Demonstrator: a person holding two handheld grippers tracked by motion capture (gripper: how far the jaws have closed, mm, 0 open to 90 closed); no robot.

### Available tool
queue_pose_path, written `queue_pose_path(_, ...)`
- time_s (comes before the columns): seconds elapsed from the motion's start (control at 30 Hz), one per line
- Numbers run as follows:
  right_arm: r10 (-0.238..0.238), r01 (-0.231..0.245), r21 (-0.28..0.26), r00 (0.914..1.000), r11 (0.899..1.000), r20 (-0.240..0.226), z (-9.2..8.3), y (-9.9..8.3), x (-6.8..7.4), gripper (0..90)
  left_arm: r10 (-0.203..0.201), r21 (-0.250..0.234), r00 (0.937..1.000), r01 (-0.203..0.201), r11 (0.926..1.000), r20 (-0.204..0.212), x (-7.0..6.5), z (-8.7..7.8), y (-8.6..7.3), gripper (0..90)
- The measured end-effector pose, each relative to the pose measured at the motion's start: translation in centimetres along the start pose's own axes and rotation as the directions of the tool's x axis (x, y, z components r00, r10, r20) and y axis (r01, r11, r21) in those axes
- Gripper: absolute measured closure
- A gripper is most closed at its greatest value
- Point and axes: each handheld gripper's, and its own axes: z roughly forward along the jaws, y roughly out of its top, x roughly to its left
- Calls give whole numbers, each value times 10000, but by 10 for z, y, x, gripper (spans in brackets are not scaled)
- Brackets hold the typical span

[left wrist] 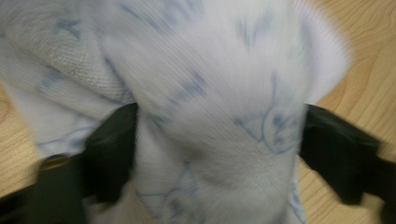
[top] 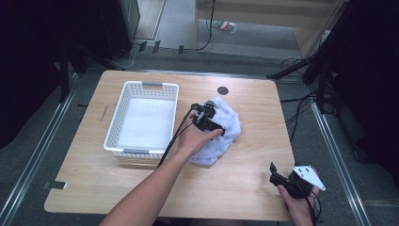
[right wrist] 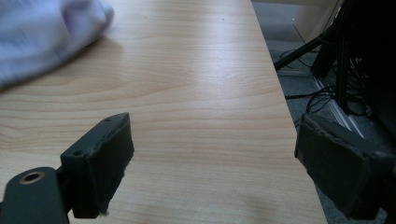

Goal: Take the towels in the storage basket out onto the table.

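Note:
A crumpled white cloth [top: 229, 133] with pale blue print lies on the wooden table [top: 244, 183], right of a white basket [top: 123, 101]. My left gripper [top: 218, 124] rests on top of the cloth, held by a hand that reaches in from the bottom. In the left gripper view its jaws stand wide apart, and the cloth [left wrist: 210, 88] bulges up between them around the left gripper [left wrist: 217, 154]. My right gripper [top: 276, 173] hovers at the table's front right corner. The right gripper [right wrist: 212, 140] is open over bare wood, with the cloth [right wrist: 42, 32] farther off at upper left.
The white basket holds nothing. A small black round mark [top: 222, 90] sits on the table behind the cloth. Beyond the table's right edge [right wrist: 280, 93], stand legs and cables [right wrist: 322, 51] lie on the floor.

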Motion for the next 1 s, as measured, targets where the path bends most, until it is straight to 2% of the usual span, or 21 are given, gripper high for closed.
queue_pose_path(0.03,12,-12,-13,10000,10000,-40,-1,0,0,117,-36,-113,10000,36,9999,-47,-1,-3,0,44)
queue_pose_path(0.07,1,-2,-72,10000,10000,-90,-1,0,0,116,103,-169,9999,-101,9998,77,-2,-6,0,0)
queue_pose_path(0.1,13,-14,-70,10000,10000,-85,-1,0,0,116,288,-205,9995,-285,9994,110,-3,-9,0,0)
queue_pose_path(0.17,6,-6,-55,10000,10000,-50,0,0,0,116,442,-249,9988,-447,9987,-230,-5,-15,1,0)
queue_pose_path(0.23,-12,11,-70,10000,10000,-89,-1,0,0,116,597,-384,9981,-602,9974,-147,-6,-22,2,0)
queue_pose_path(0.27,-15,14,-69,10000,10000,-93,-1,0,0,116,558,-601,9983,-568,9966,-191,-7,-26,2,0)
queue_pose_path(0.33,-2,2,-35,10000,10000,-78,-1,0,0,116,616,-782,9980,-605,9951,116,-6,-33,3,0)
queue_pose_path(0.4,1,-1,-34,10000,10000,-86,-1,0,0,116,650,-1027,9979,-642,9926,45,-7,-38,3,0)
queue_pose_path(0.43,1,-1,-34,10000,10000,-86,-1,0,0,116,650,-1034,9978,-635,9926,111,-6,-39,4,0)
queue_pose_path(0.5,-34,34,-37,10000,10000,-56,0,0,0,116,694,-1015,9976,-691,9924,-8,-6,-42,4,0)
queue_pose_path(0.73,-9,9,-2,10000,10000,-60,-1,0,0,117,608,-1354,9981,-613,9889,-78,-3,-62,1,0)
queue_pose_path(0.83,-36,36,-14,10000,10000,-64,-1,0,0,117,678,-1590,9977,-684,9849,-90,-2,-73,0,0)
queue_pose_path(0.9,-32,32,-17,10000,10000,-38,0,0,0,116,646,-1683,9979,-652,9836,-89,2,-81,0,0)
queue_pose_path(0.93,-35,35,-21,10000,10000,-38,0,0,0,117,544,-1810,9985,-525,9821,55,6,-87,0,0)
queue_pose_path(1.0,-2,2,0,10000,10000,-28,0,0,0,117,510,-1944,9987,-506,9796,-27,9,-93,0,0)
